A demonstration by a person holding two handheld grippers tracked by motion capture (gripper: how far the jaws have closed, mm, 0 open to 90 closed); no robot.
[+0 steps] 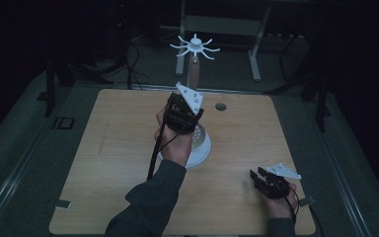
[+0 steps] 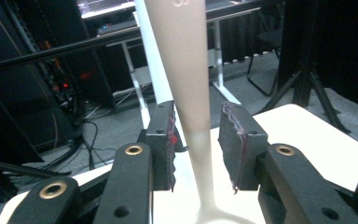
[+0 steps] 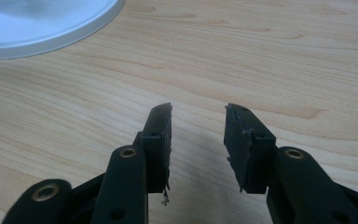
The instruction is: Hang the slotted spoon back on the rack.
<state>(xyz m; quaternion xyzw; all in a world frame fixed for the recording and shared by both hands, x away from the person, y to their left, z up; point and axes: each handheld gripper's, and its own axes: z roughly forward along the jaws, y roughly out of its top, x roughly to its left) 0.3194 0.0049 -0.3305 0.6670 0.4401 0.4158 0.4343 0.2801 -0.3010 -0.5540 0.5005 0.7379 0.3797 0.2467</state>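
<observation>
A: Straddling the stand's post, your left gripper has its fingers parted, with a gap showing on each side of the post, so nothing is held yet.

B: And where is the stand itself?

A: Upright near the middle of the table. Its white round base sits just behind your left hand, and the post rises to a white crown of curved hooks that carry nothing.

B: What about my right side?

A: Your right gripper hovers low over bare wood, well to the right of the base and nearer you. Its fingers are spread and empty; the base rim shows at the far left of the right gripper view.

B: How far along am I?

A: Early, I'd say. The reach is done; the squeeze on the post and any lift or shift are left.
</observation>
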